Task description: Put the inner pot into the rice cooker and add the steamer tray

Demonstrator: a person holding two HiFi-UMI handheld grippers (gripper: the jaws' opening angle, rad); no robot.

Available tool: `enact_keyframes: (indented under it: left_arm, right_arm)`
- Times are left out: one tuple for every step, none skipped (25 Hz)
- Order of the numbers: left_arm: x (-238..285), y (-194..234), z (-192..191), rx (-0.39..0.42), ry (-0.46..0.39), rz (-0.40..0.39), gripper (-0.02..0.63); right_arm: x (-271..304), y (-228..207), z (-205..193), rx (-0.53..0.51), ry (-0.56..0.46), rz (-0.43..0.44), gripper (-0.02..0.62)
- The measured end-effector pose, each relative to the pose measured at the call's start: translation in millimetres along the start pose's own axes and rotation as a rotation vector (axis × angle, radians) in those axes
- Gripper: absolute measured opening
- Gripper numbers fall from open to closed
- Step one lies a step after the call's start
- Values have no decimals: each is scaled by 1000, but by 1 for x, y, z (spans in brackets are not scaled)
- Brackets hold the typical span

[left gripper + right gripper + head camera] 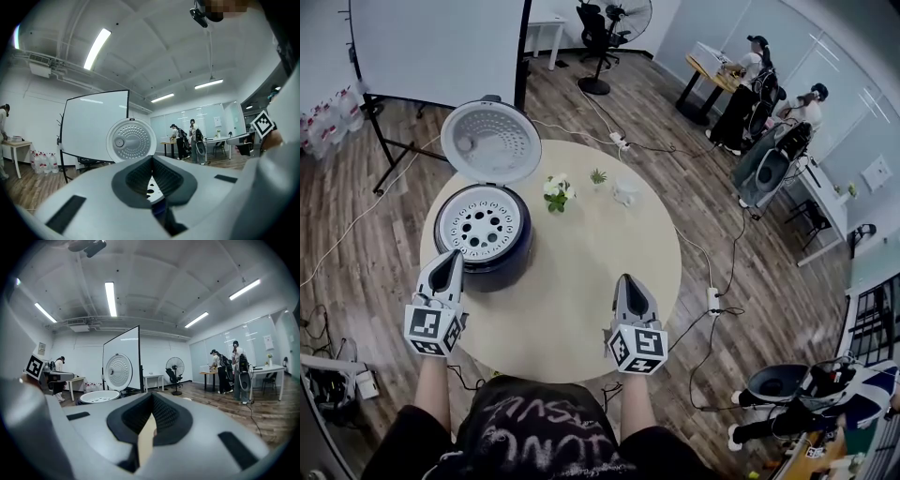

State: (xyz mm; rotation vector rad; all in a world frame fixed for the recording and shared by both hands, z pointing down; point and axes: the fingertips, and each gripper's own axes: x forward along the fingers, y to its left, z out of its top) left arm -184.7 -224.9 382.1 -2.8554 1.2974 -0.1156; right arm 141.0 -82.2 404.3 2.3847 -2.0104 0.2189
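head view, centre left: steamer tray [480, 228] sits in the rice cooker [512, 268], likely why left gripper [447, 260] and right gripper [624, 281] hover below it pressed together, empty.

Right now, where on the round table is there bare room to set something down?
The widest bare patch is the right half of the table, bordered by the small plants, the small white object and the right gripper. A narrower strip lies between that and the left gripper. The left is crowded by the rice cooker.
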Motion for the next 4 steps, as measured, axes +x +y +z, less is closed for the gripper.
enact_keyframes:
  left_arm:
    - [-1,0,0,0,1,1,12]
    - [-1,-1,0,1,2,2,12]
    - [-2,-1,0,1,2,4,12]
    - [-2,-1,0,2,2,5,12]
  right_arm:
    - [-1,-1,0,1,-1,0,3]
    - [-1,-1,0,2,-1,-1,3]
    - [-1,-2,0,3,-1,-2,3]
    - [-1,-2,0,4,-2,-2,3]
